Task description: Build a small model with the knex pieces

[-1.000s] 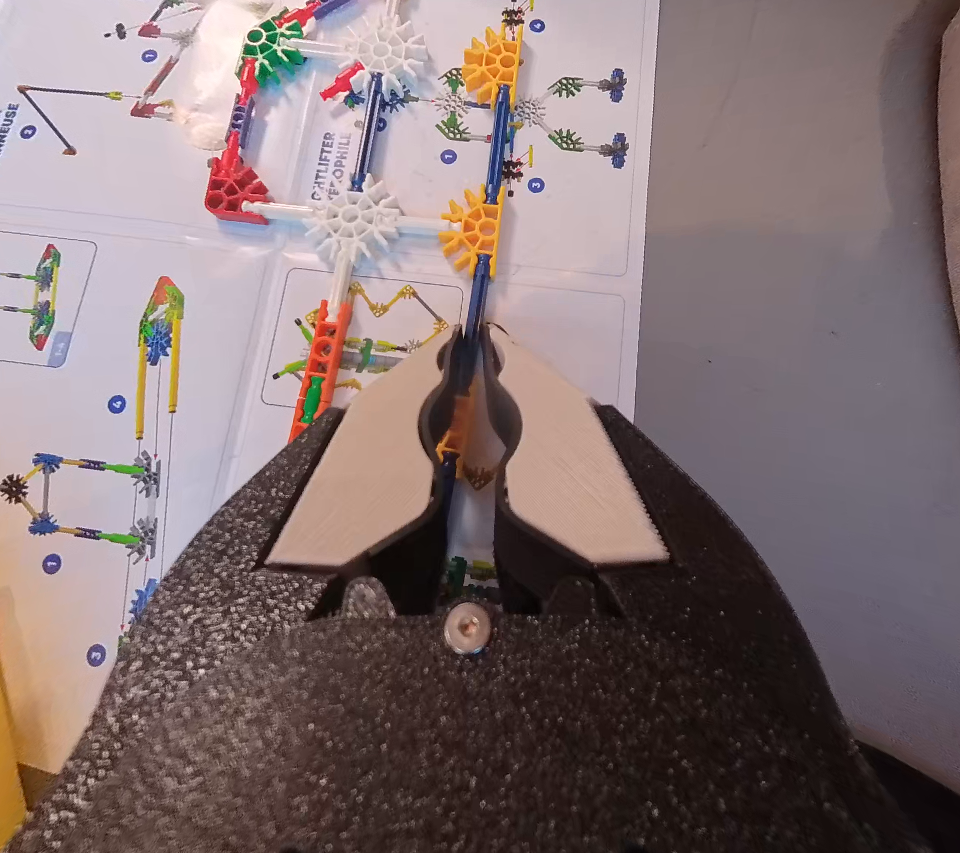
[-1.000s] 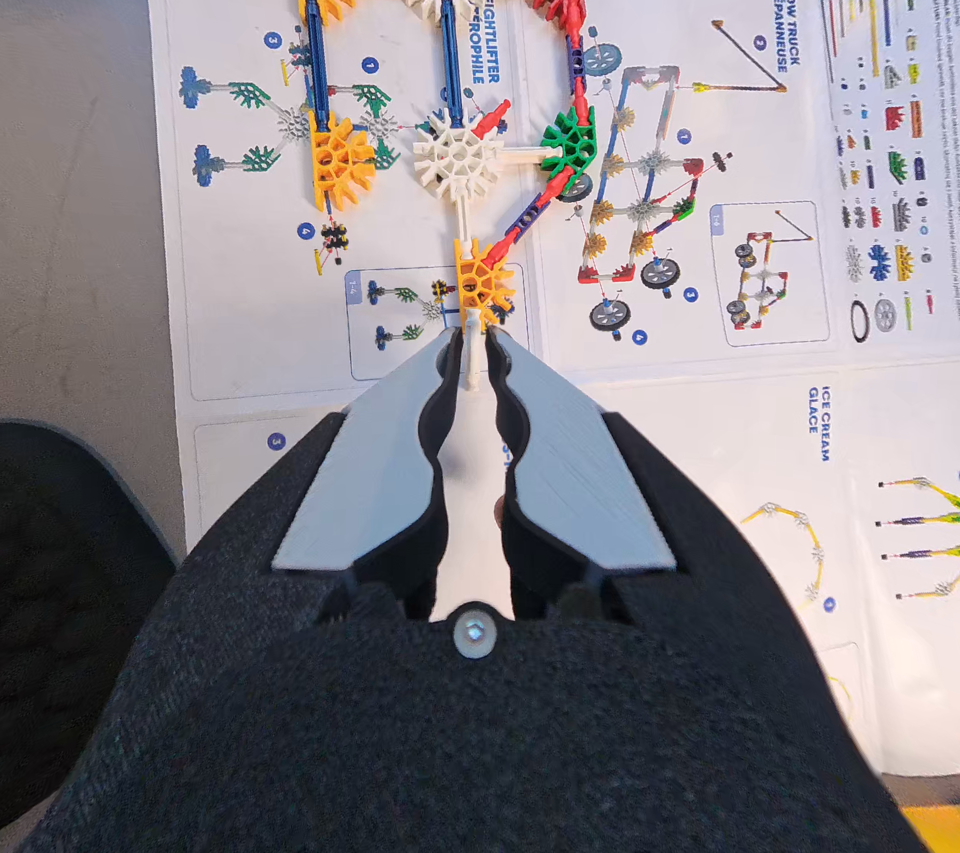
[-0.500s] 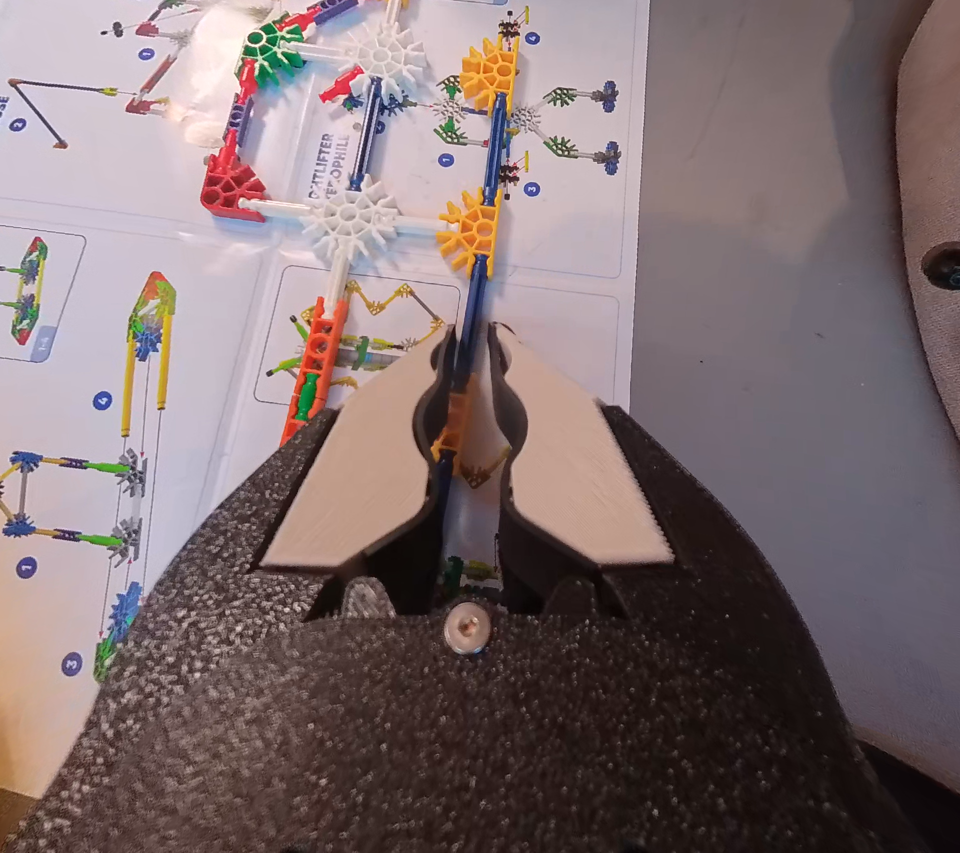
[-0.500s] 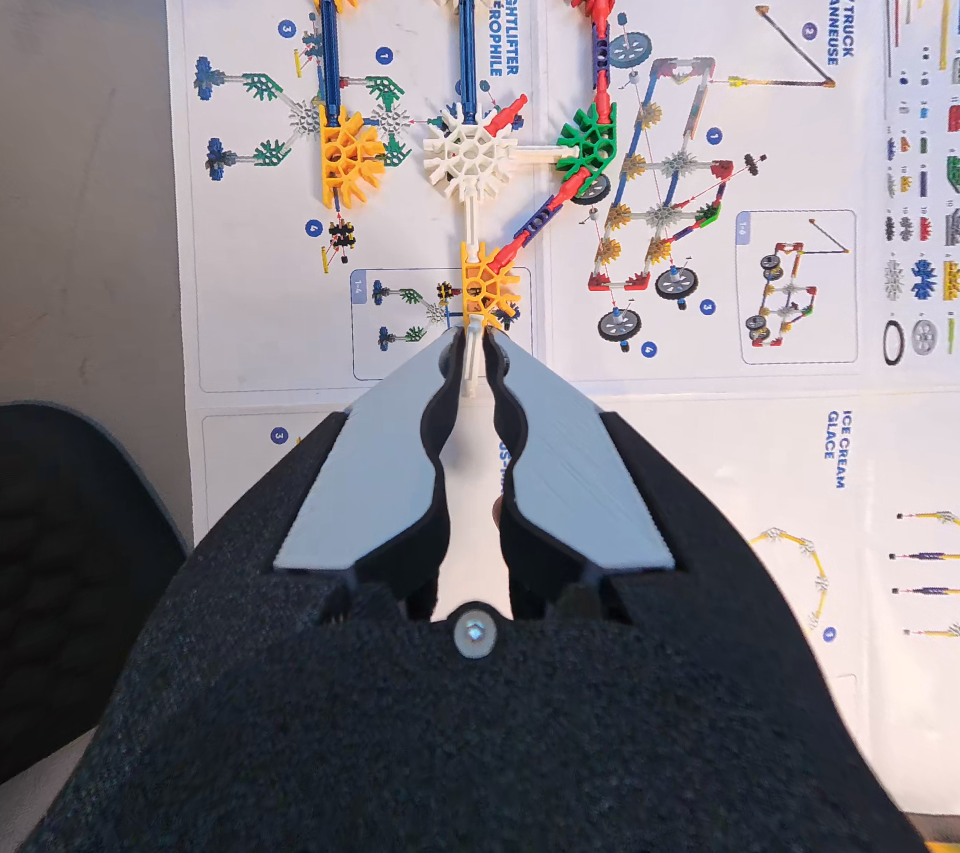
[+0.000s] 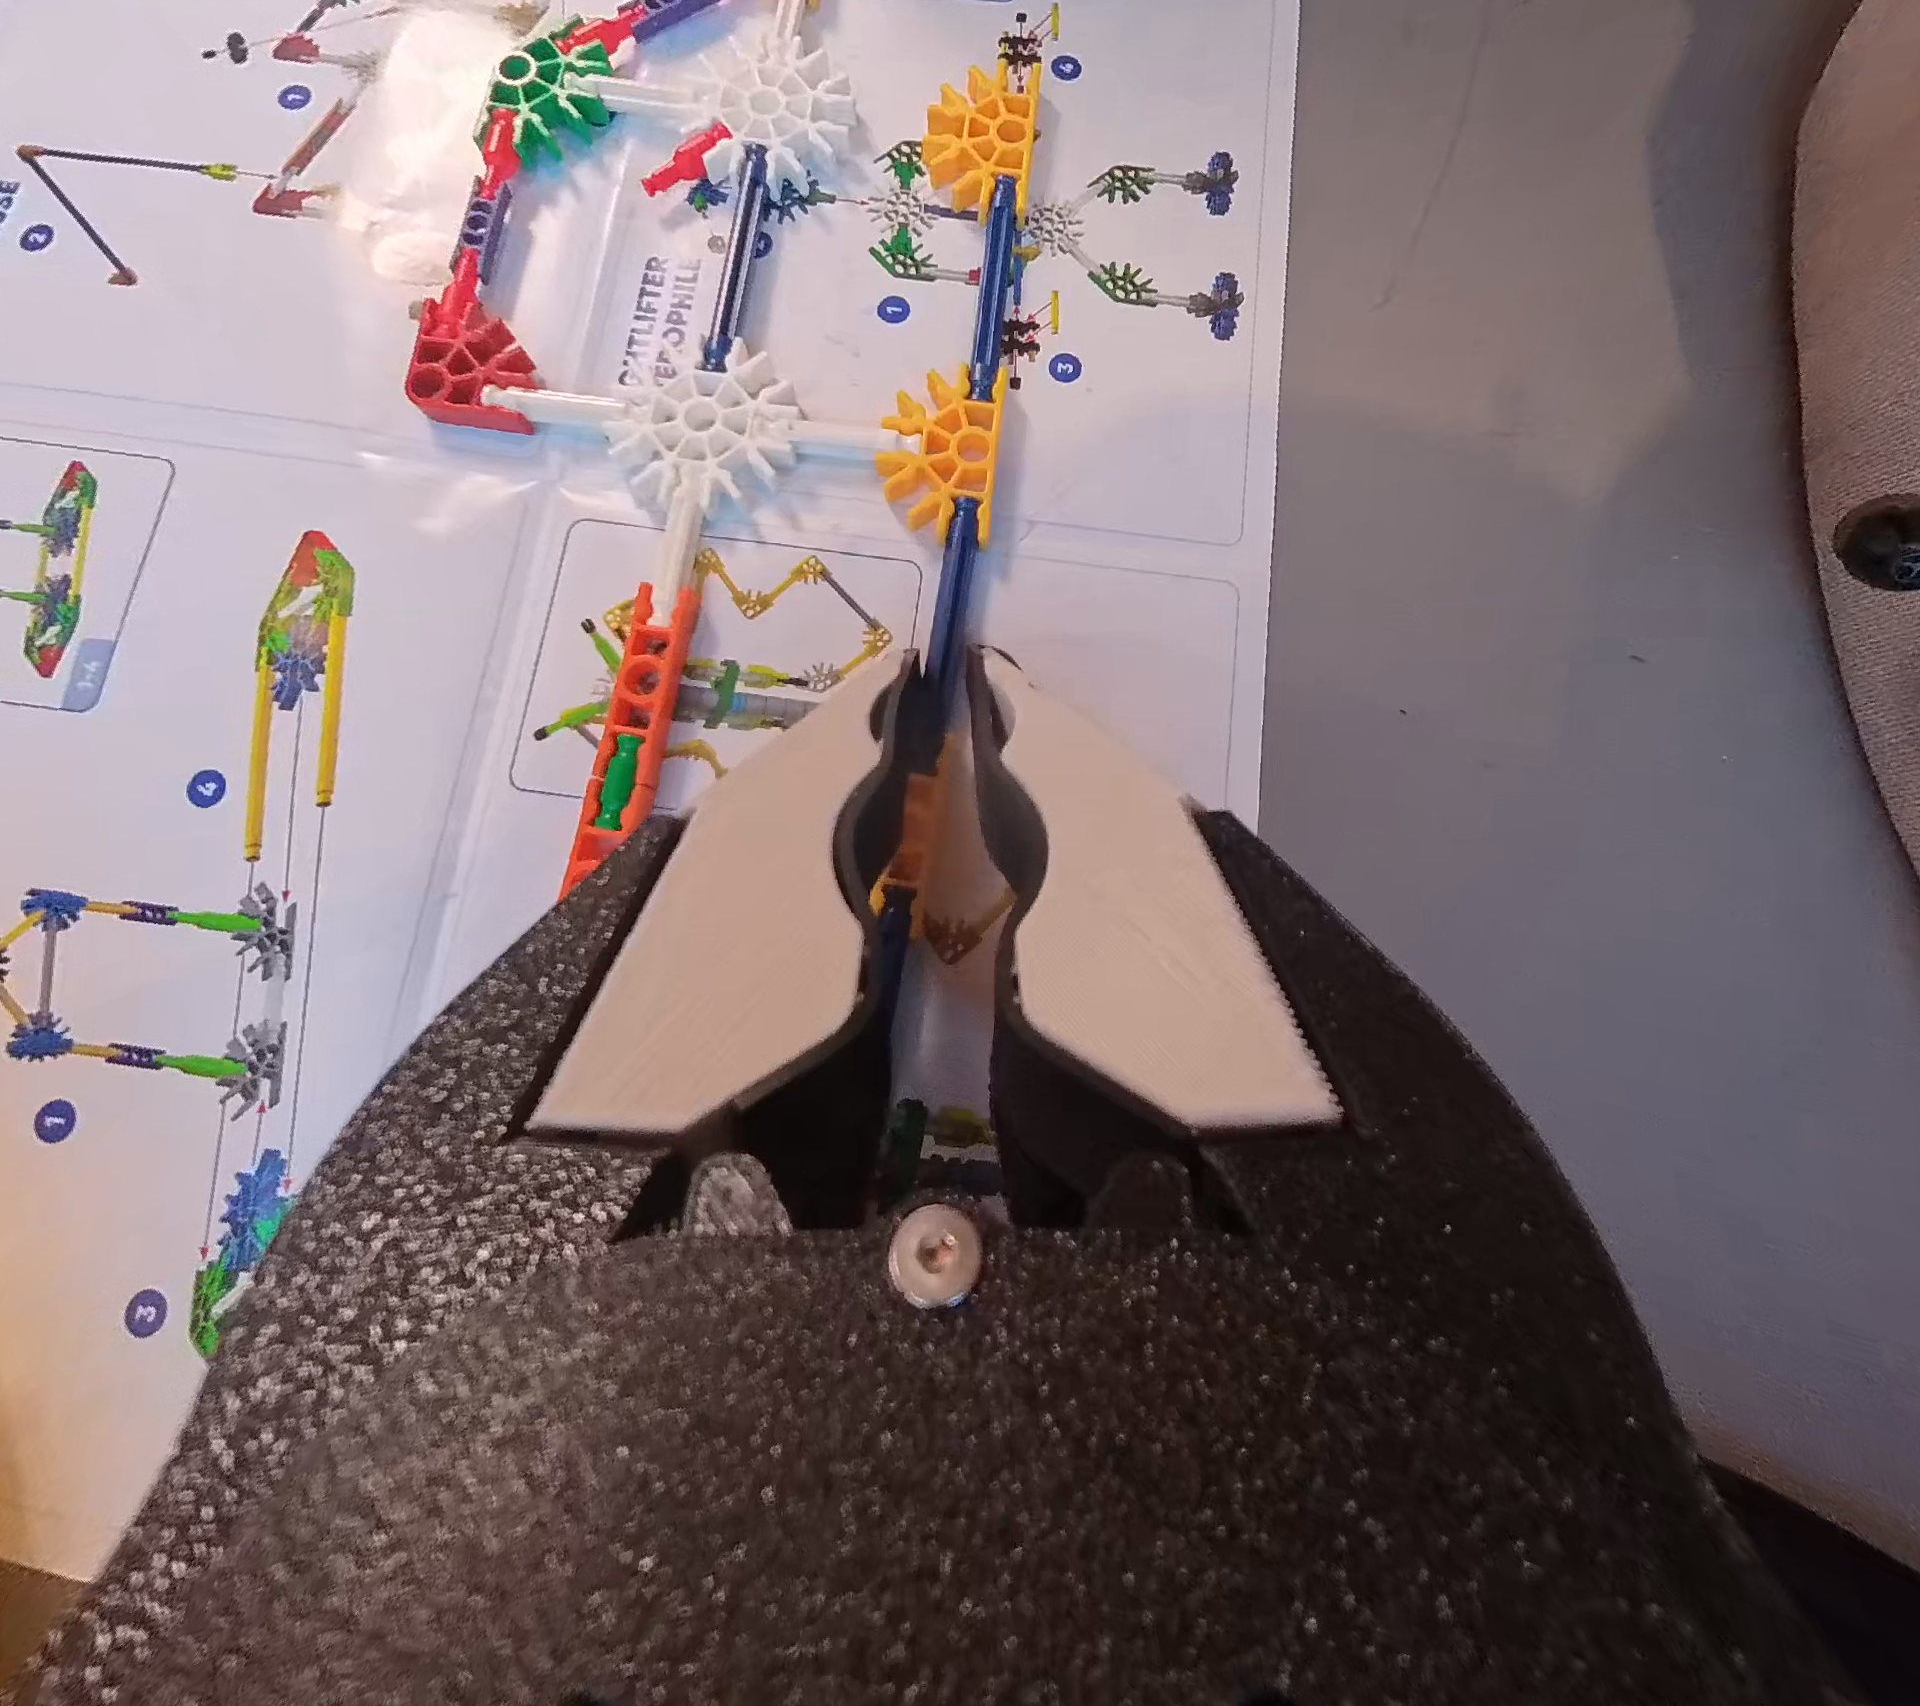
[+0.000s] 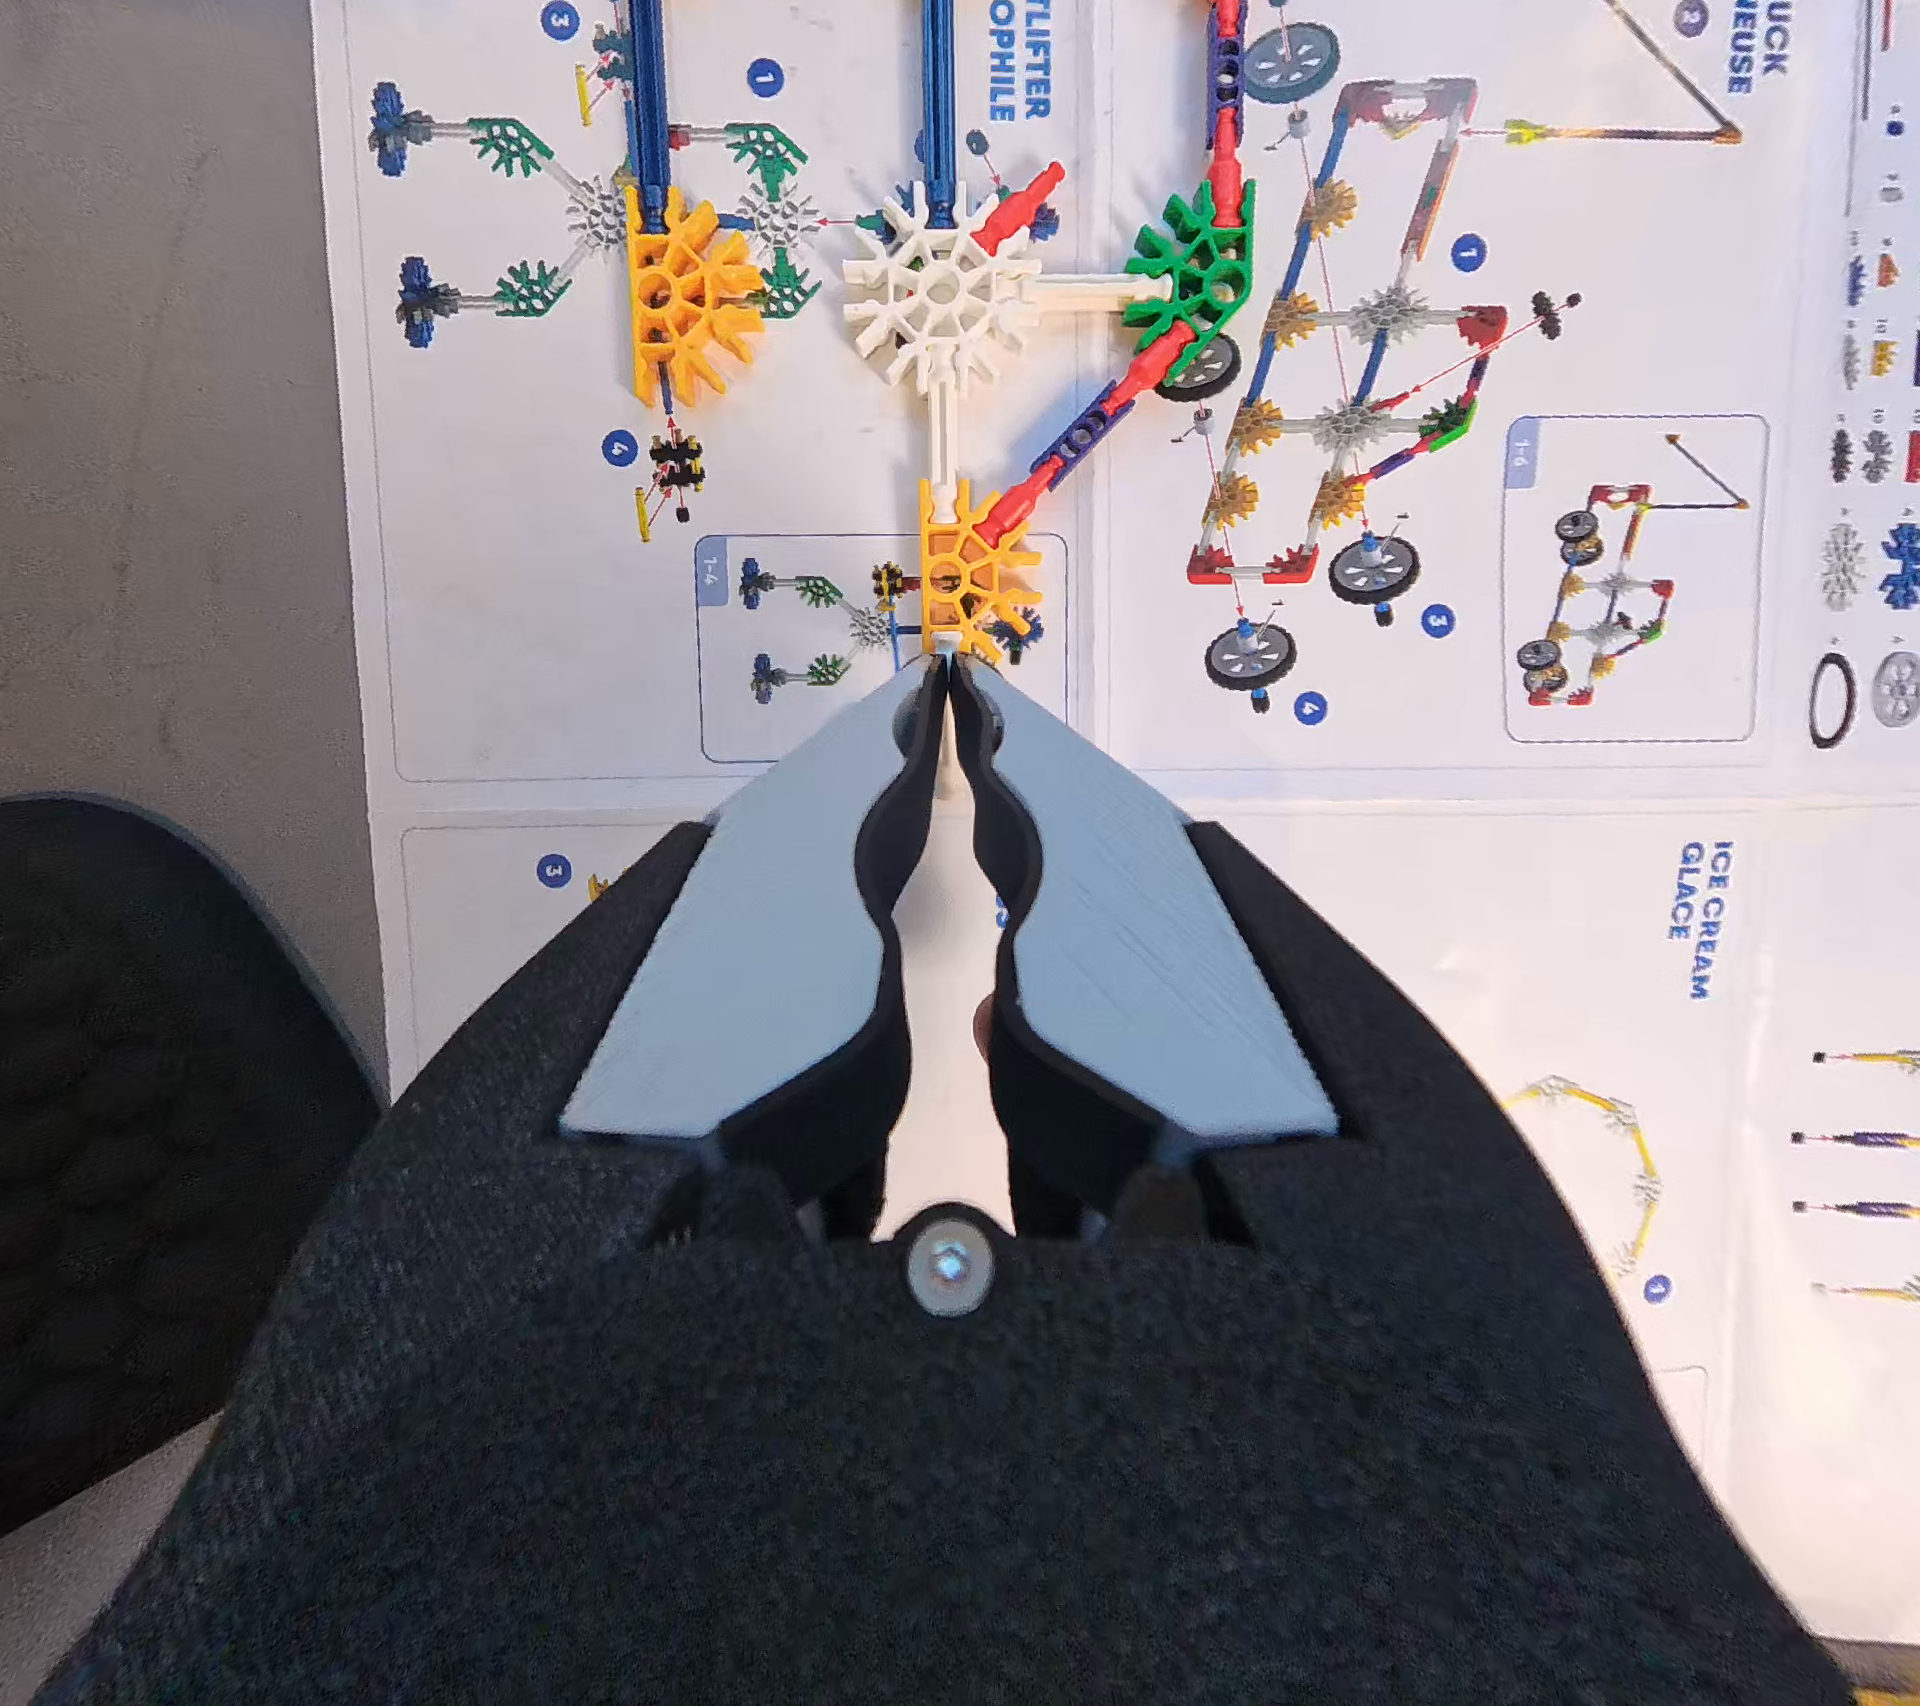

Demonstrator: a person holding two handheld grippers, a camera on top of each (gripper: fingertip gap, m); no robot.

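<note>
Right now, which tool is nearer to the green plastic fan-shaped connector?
Right. The right tool grips a white rod just below the yellow connector, one diagonal link from the green plastic fan-shaped connector. The left tool clamps a blue rod across the frame.

Ahead of the left tongs [image 5: 943, 669] the rod-and-connector frame [image 5: 717, 430] spreads across the instruction sheet [image 5: 1132, 638], blocking a straight path; bare grey table [image 5: 1538, 513] lies open to the right — bounded by a beige cushion [image 5: 1870, 306]. Left of the right tongs [image 6: 948, 669], 1 strip of table [image 6: 156, 306] lies open — a dark object [image 6: 125, 1085] nearby.
</note>
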